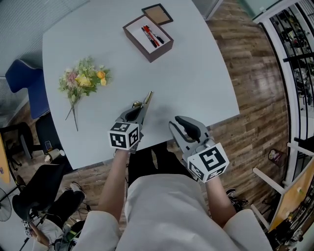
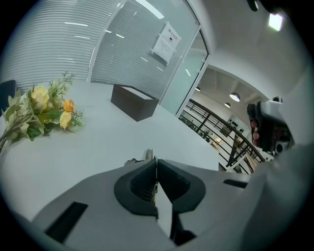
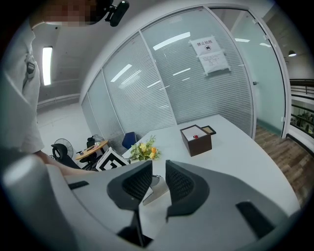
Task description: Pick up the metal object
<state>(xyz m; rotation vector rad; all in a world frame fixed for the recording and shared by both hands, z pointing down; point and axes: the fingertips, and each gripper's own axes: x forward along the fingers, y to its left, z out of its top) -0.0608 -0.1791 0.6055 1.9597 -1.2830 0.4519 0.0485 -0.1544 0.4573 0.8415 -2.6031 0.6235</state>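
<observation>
The metal object (image 1: 146, 98) is a thin silvery piece lying near the front of the white table (image 1: 196, 83). My left gripper (image 1: 139, 109) is shut on its near end, and the far end sticks out past the jaws. In the left gripper view the jaws meet on the thin metal object (image 2: 148, 155), and only its tip shows beyond them. My right gripper (image 1: 189, 128) hovers over the table's front edge to the right of the left one. Its jaws stand a little apart with nothing between them (image 3: 157, 184).
A bunch of yellow and pink flowers (image 1: 83, 78) lies at the table's left. A dark brown box (image 1: 148, 37) with red pens in it stands at the back, with a small brown frame (image 1: 157, 13) behind it. Chairs (image 1: 22, 81) stand left of the table.
</observation>
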